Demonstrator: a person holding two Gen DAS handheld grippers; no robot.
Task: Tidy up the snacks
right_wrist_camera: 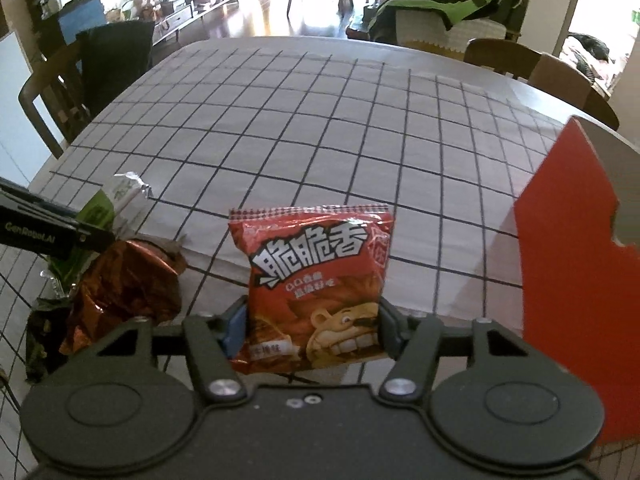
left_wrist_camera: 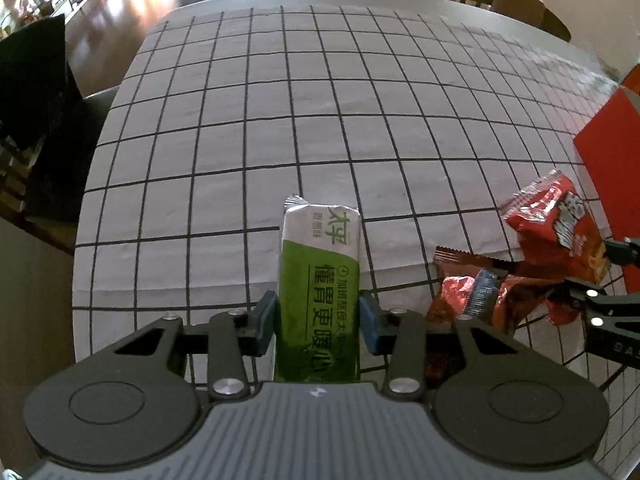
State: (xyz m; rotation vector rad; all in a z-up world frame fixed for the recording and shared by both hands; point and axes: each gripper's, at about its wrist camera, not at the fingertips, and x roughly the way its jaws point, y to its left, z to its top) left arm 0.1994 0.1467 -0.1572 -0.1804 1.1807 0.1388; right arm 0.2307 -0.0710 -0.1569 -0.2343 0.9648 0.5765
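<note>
Left wrist view: a green and white snack pack (left_wrist_camera: 320,296) is clamped between the blue pads of the left gripper (left_wrist_camera: 319,322), its long axis running straight away from the camera, the white end with large green Chinese characters pointing toward the far edge of the tabletop (left_wrist_camera: 280,120); white Chinese lettering is printed lengthwise along the green part, but only partly legible. Just right of that pack a heap of crumpled red and brown foil wrappers (left_wrist_camera: 472,292) is seen lying on the cloth, and beyond the heap a red bag (left_wrist_camera: 560,232) is held up by the right gripper (left_wrist_camera: 588,280), seen from the side. In the right wrist view the red snack bag (right_wrist_camera: 316,292) is pinched at both side edges by the right gripper (right_wrist_camera: 314,330); it is held upright, its serrated seal uppermost, with bold white characters "脆脆香" across the front and a grinning cartoon animal below. To the left of this bag the words "GenRobot.AI" can be read on the black arm of the left gripper (right_wrist_camera: 84,236). To its right an open red cardboard box (right_wrist_camera: 580,280) is stood on the tabletop. The tabletop is covered by a white cloth with a black grid; wooden chairs (right_wrist_camera: 540,68), a polished wood floor (right_wrist_camera: 248,20) and shelves are seen behind.
</note>
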